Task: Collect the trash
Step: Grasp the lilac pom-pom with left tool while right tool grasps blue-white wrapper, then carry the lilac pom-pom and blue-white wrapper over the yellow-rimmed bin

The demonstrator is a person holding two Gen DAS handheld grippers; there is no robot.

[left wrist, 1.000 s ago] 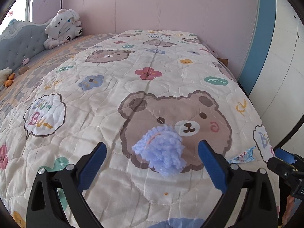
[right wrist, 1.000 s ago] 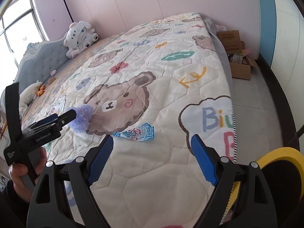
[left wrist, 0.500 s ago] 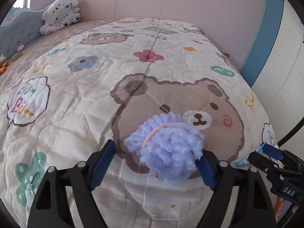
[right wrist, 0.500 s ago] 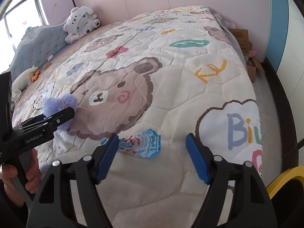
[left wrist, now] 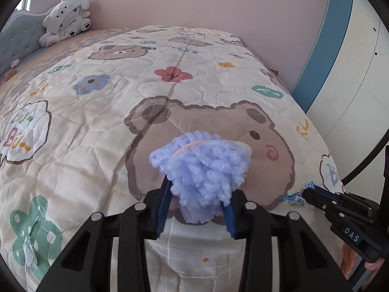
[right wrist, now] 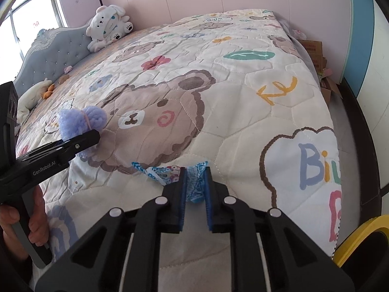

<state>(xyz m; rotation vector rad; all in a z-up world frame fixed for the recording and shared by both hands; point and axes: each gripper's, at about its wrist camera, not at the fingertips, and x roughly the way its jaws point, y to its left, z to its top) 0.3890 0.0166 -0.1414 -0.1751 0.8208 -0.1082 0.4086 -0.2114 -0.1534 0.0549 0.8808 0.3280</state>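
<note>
A fluffy lilac pompom (left wrist: 201, 172), tied round its middle with a thin orange band, is sitting pinched between the blue pads of the left gripper (left wrist: 197, 209), whose fingers are closing tight on its lower half while its upper half is bulging above them; it is lying on the brown bear printed on the quilt (left wrist: 102, 121), near the foot edge of the bed. To its right, a crumpled blue-and-white wrapper (right wrist: 170, 171) is lying on the same quilt just below the bear's outline, and the right gripper (right wrist: 195, 189) is clamping narrowly on one end of it, the rest of the wrapper trailing out to the left of the pads. In the right wrist view the left gripper (right wrist: 73, 143) is reaching in from the left edge with the pompom (right wrist: 82, 119) at its tip, a person's hand (right wrist: 17, 221) wrapping round its handle. In the left wrist view the right gripper (left wrist: 316, 196) is showing at the right edge, its tip touching the wrapper (left wrist: 295, 196). A white plush dog (right wrist: 109, 28) is leaning against the grey tufted headboard (right wrist: 53, 56) at the far end of the bed, cardboard boxes (right wrist: 316, 53) are standing on the floor by the pink wall, and a yellow-rimmed bin (right wrist: 362, 245) is peeking in at the lower right corner
</note>
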